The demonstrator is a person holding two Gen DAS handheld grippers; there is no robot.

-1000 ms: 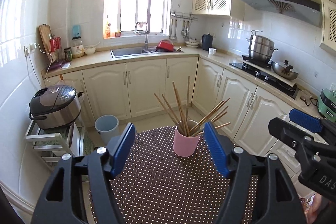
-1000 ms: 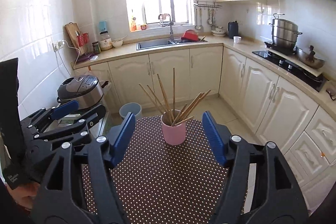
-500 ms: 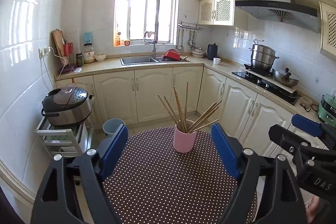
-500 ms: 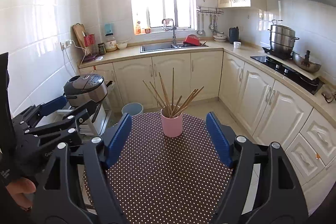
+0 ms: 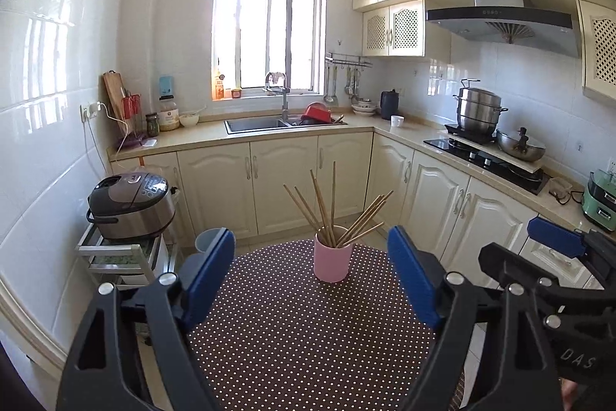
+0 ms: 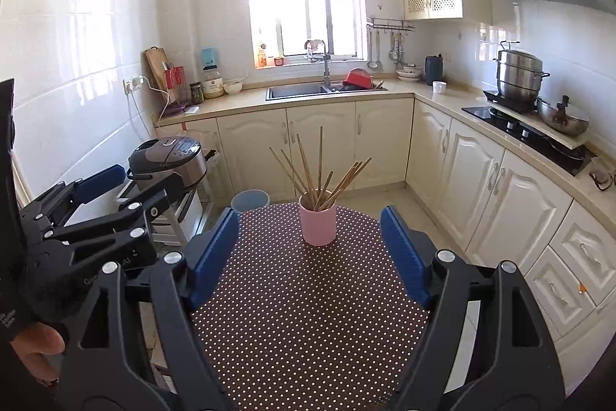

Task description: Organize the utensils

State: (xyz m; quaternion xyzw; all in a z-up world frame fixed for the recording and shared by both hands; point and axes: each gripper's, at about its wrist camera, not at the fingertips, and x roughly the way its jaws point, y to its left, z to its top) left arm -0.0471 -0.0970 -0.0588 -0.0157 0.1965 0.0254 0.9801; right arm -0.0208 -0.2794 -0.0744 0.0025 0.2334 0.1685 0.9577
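The pink cup [image 5: 333, 259] stands upright in the middle of each frame, on the far part of the dotted worktop [image 5: 292, 334], its chopsticks [image 5: 335, 210] fanning upward, long axes near vertical. It lies straight ahead of both grippers and well apart from them; which hand is nearer is hard to tell. The left gripper [image 5: 310, 280] and right gripper [image 6: 308, 253] gape wide, nothing between the pads. Compared with a second ago, the cup looks smaller and farther away, and both jaws have just been opening.
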